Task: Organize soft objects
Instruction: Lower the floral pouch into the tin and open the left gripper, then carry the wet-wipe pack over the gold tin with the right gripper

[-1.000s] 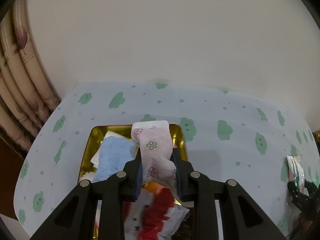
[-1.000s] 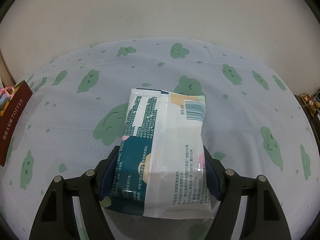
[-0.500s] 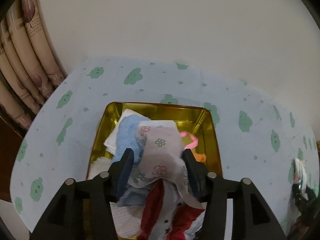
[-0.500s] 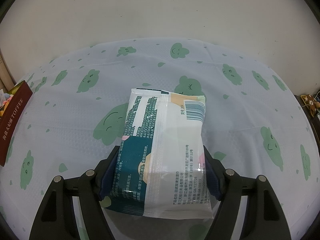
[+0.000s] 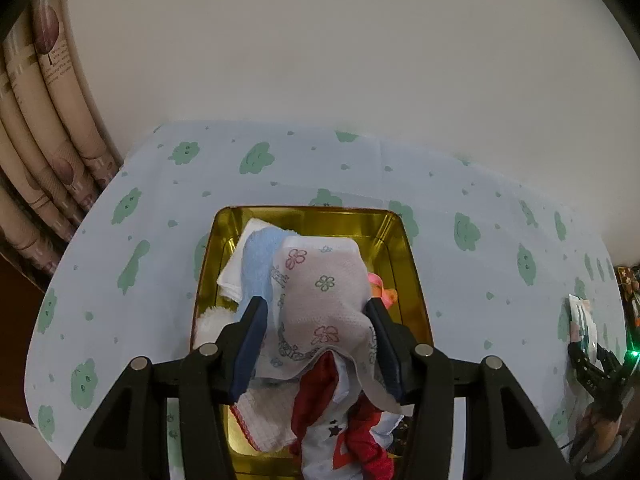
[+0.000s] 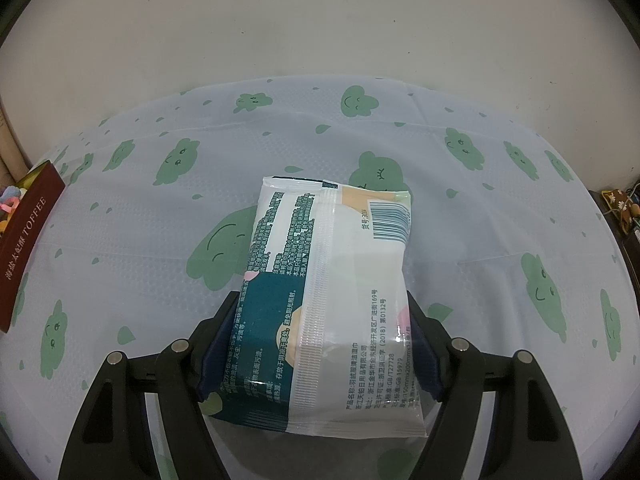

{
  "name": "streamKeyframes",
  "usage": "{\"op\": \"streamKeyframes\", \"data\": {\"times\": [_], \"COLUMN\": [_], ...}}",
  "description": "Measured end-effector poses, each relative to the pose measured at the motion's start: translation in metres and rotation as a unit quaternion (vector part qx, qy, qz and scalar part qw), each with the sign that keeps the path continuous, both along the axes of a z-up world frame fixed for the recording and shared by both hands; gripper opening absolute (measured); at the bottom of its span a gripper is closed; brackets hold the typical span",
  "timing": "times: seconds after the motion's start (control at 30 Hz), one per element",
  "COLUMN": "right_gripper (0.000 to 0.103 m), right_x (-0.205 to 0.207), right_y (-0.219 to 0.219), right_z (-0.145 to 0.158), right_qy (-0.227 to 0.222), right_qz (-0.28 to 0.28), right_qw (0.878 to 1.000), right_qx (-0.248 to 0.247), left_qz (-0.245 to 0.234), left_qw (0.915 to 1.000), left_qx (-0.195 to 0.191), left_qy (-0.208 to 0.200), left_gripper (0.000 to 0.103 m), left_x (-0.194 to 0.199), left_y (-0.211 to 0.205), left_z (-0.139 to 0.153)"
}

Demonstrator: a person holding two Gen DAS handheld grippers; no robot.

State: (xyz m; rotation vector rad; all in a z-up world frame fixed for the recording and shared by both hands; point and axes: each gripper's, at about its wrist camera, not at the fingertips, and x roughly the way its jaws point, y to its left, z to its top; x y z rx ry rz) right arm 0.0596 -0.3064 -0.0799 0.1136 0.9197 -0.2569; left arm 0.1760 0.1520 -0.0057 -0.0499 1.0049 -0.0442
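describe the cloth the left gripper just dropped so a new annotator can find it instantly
On the cloud-print tablecloth sits a gold tin tray piled with fabrics. The flower-print cloth lies on top of that pile, between the open left gripper without being pinched. Unlike the plain light blue towel beside it and the red fabric below, it is pale mesh with small pink and green flowers.

Both wrist views look steeply down, close; they share the tablecloth (image 5: 460, 184).

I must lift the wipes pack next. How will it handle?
Probably squashy yet shape-holding: the wipes pack lies plump between the right gripper pads. Its glossy film wrapper looks slippery, so it may slide. Flat on the tablecloth, it should not roll.
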Motion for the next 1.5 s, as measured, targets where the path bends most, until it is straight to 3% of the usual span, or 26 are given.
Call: {"op": "streamKeyframes", "data": {"times": [0.3, 0.4, 0.57, 0.87, 1.07, 1.2, 1.37, 1.5], "right_gripper": [0.073, 0.073, 0.073, 0.073, 0.073, 0.073, 0.074, 0.076], "right_x": [0.000, 0.000, 0.000, 0.000, 0.000, 0.000, 0.000, 0.001], "right_y": [0.000, 0.000, 0.000, 0.000, 0.000, 0.000, 0.000, 0.000], "right_z": [0.000, 0.000, -0.001, -0.001, -0.001, -0.001, -0.001, -0.001], "right_qy": [0.000, 0.000, 0.000, 0.000, 0.000, 0.000, 0.000, 0.002], "right_qz": [0.001, 0.001, 0.000, 0.000, 0.001, 0.001, 0.001, 0.002], "right_qw": [1.000, 1.000, 1.000, 1.000, 1.000, 1.000, 1.000, 1.000], "right_qx": [0.000, 0.000, 0.000, -0.001, -0.001, -0.001, 0.000, 0.000], "left_qz": [0.008, 0.018, 0.031, -0.003, -0.033, -0.015, 0.035, 0.046], "left_qw": [0.9994, 0.9992, 0.9985, 0.9996, 0.9989, 0.9988, 0.9946, 0.9886], "left_qx": [0.006, 0.001, -0.022, 0.029, 0.024, 0.029, 0.066, 0.102], "left_qy": [0.034, 0.036, 0.039, 0.002, -0.023, -0.038, -0.072, -0.101], "left_gripper": [0.053, 0.069, 0.069, 0.069, 0.069, 0.069, 0.069, 0.069], "left_x": [0.013, 0.013, 0.016, -0.002, -0.021, -0.037, -0.069, -0.093], "left_y": [0.002, 0.007, 0.016, 0.003, -0.004, 0.001, 0.011, 0.016], "left_z": [-0.019, -0.022, -0.021, -0.005, 0.007, 0.009, 0.009, 0.005]}}
